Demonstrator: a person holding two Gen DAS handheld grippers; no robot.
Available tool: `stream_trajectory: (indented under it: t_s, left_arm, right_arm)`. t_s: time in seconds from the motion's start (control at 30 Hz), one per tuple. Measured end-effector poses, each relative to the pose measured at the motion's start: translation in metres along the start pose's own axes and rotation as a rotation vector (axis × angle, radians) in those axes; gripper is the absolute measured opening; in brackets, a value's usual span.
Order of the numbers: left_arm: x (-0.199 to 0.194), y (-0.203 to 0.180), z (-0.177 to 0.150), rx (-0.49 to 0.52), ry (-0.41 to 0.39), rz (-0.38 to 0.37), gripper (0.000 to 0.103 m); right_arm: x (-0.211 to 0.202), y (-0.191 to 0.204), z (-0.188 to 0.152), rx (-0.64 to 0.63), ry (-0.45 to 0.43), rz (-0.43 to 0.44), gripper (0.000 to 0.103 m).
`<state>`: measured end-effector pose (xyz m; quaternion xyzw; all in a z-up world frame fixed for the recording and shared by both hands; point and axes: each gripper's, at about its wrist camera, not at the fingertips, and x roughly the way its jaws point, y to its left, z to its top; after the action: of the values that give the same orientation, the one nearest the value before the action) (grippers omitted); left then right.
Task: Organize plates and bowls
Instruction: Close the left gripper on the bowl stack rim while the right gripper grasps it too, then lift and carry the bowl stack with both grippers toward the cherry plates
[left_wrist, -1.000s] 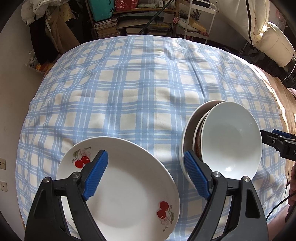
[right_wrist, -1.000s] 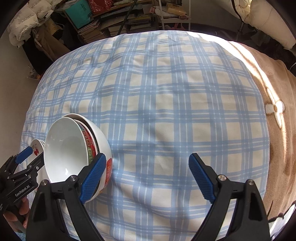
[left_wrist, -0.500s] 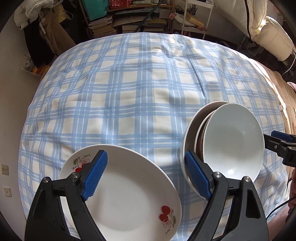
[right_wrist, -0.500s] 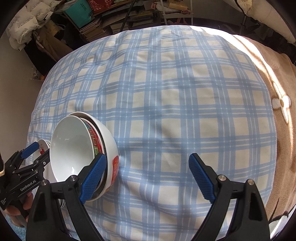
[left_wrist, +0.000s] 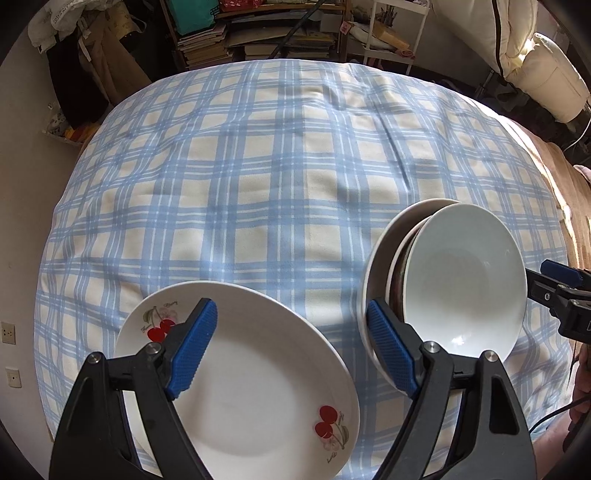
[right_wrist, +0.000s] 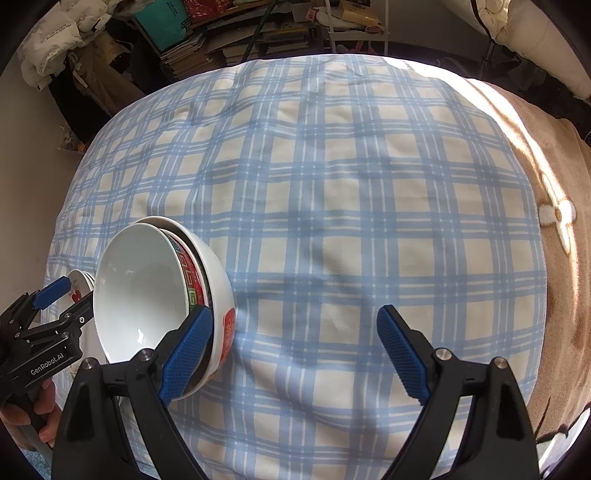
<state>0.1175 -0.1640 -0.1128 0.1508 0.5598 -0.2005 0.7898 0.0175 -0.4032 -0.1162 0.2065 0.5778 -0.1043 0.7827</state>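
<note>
A blue-and-white checked cloth (left_wrist: 280, 177) covers the whole surface, spreading away to a cluttered bookshelf (left_wrist: 258, 29) at the far side, with a brown blanket (right_wrist: 546, 177) showing along its right edge. At the near left of the cloth lies a white cherry-print plate (left_wrist: 251, 387), flat and partly under the left gripper (left_wrist: 291, 347), which hangs over it with its blue pads on either side of the plate's far right rim; its jaws are closing but the pads are apart from the plate and press on nothing. Just right of the plate, close beside it, sits a nested stack of bowls (left_wrist: 465, 280), tilted so the open mouths face the near side: a plain white bowl innermost, a bowl with a red and green patterned band (right_wrist: 190, 277) around it, and a larger white bowl with a red mark outermost. In the right wrist view the right gripper (right_wrist: 295, 350) stands wide, its left pad in front of the stack's near right rim, whether touching I cannot tell, and its right pad over bare cloth, nothing held. A hand (right_wrist: 26, 424) grips the left tool's handle at the near left
</note>
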Motion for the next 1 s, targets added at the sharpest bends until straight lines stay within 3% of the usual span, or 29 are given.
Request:
stream_trajectory:
  t_s: [0.07, 0.1, 0.27, 0.4, 0.5, 1.0]
  left_arm:
    - [0.001, -0.002, -0.002, -0.012, 0.013, -0.049, 0.062]
    - [0.002, -0.003, -0.002, -0.022, 0.02, -0.074, 0.054]
    - [0.003, -0.006, -0.005, -0.064, 0.025, -0.085, 0.049]
    - [0.002, -0.013, -0.004, -0.058, 0.033, -0.064, 0.045]
    - [0.001, -0.014, -0.001, -0.056, 0.048, -0.052, 0.043]
    - [-0.011, -0.014, 0.014, -0.04, 0.032, -0.035, 0.043]
  right_arm:
    - [0.0, 0.001, -0.001, -0.007, -0.006, -0.006, 0.094]
    - [-0.001, 0.001, -0.001, -0.013, -0.005, -0.002, 0.088]
    - [-0.004, 0.003, -0.002, -0.002, 0.005, 0.075, 0.057]
    - [-0.008, 0.014, -0.002, -0.038, 0.007, 0.123, 0.021]
    - [-0.009, 0.022, -0.002, -0.069, 0.0, 0.115, 0.011]
    - [-0.01, 0.014, 0.001, -0.03, 0.002, 0.139, 0.011]
